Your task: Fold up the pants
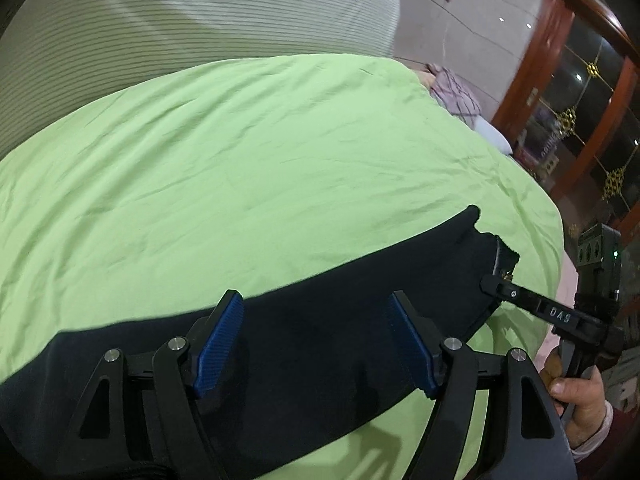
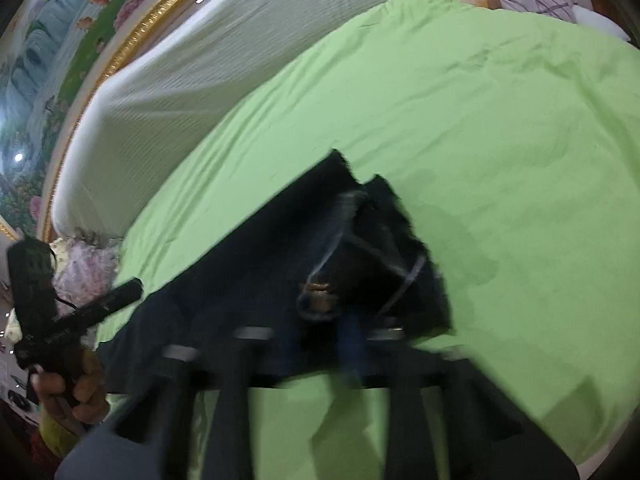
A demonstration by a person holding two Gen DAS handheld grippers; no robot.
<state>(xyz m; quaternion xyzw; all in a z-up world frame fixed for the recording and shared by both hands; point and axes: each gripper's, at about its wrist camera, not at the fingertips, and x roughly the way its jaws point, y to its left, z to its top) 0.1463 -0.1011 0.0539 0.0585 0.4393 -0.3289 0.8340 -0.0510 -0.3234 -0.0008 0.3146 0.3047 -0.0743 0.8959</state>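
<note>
Dark navy pants (image 1: 320, 320) lie as a long band across the near part of a green sheet (image 1: 260, 160). My left gripper (image 1: 316, 340) is open, its blue pads (image 1: 218, 344) spread just above the middle of the band, holding nothing. My right gripper (image 1: 490, 282) shows at the right end of the band, its tip at the waistband (image 1: 500, 256). In the blurred right wrist view, the fingers stand close together on the waist end (image 2: 360, 264) near the button (image 2: 320, 290). The left gripper also shows there at the far left (image 2: 132, 286).
A white striped cushion (image 1: 180, 20) stands behind the green sheet. A plaid pillow (image 1: 456, 92) lies at the far right corner. A wooden glass door (image 1: 580, 120) is at the right. A gold-framed painting (image 2: 60, 60) is behind the cushion.
</note>
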